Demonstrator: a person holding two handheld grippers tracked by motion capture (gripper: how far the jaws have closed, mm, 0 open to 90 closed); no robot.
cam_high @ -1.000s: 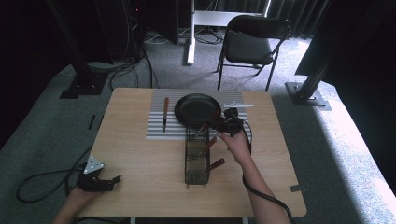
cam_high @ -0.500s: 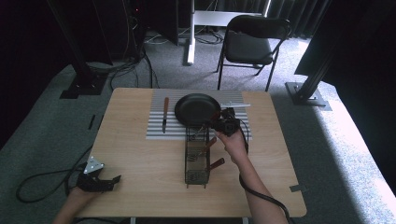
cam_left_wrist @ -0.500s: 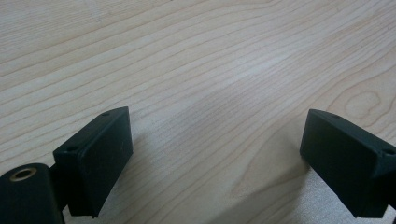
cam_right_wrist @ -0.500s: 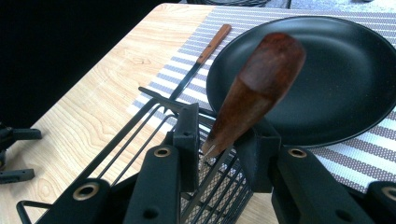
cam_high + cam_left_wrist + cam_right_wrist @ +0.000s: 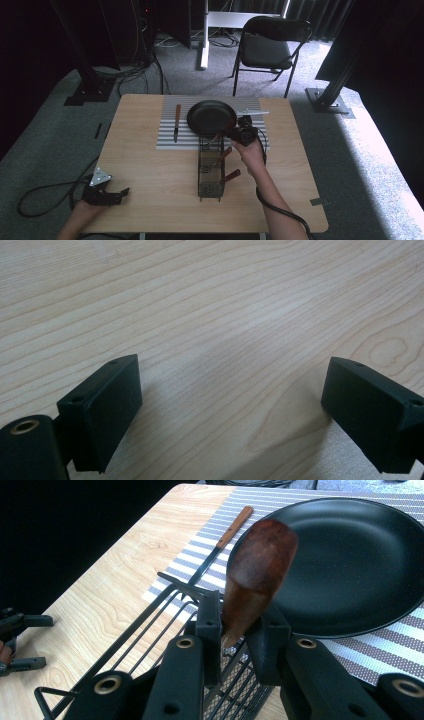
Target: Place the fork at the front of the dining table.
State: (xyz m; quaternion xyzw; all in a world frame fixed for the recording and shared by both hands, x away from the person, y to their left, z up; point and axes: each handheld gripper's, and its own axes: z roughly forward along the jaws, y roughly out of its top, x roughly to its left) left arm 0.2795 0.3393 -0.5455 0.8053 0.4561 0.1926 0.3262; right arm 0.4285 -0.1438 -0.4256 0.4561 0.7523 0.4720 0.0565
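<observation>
My right gripper (image 5: 233,134) is over the far end of a black wire basket (image 5: 210,187) and is shut on the brown wooden handle (image 5: 257,565) of a utensil that stands tilted in the basket; its lower end is hidden. Just beyond the basket, a black pan (image 5: 211,117) rests on a striped mat (image 5: 165,141). My left gripper (image 5: 118,194) lies at the table's near left corner. It is open, with bare wood between its jaws (image 5: 230,410).
A wooden-handled knife (image 5: 176,121) lies on the mat left of the pan. A silver utensil (image 5: 255,113) lies to the pan's right. Two more wooden handles (image 5: 223,154) stick out of the basket. A folding chair (image 5: 270,47) stands beyond the table.
My right gripper has shifted slightly toward the basket's far end while holding the handle. The left gripper has stayed put.
</observation>
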